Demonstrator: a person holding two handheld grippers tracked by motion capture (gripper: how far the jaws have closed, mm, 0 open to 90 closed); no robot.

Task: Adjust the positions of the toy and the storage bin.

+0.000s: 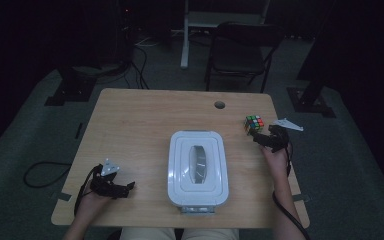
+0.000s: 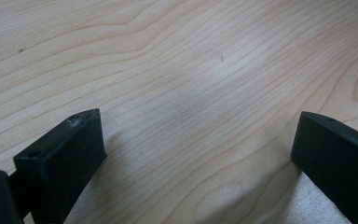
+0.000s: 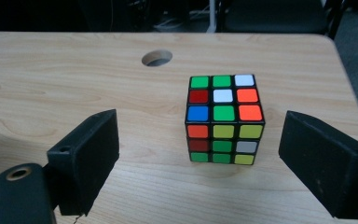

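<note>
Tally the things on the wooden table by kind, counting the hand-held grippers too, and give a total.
Puzzle cube: 1
White lidded container: 1
Hand-held grippers: 2, the left hand-held gripper and the right hand-held gripper, both open
Total: 4

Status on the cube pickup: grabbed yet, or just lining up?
Lining up. Done: the right gripper is open and aimed at the cube, which stands on the table ahead of the jaws, untouched. In hand: nothing. The left gripper rests open over bare wood. Left: close on the cube and lift. The white lidded box sits shut mid-table.
</note>
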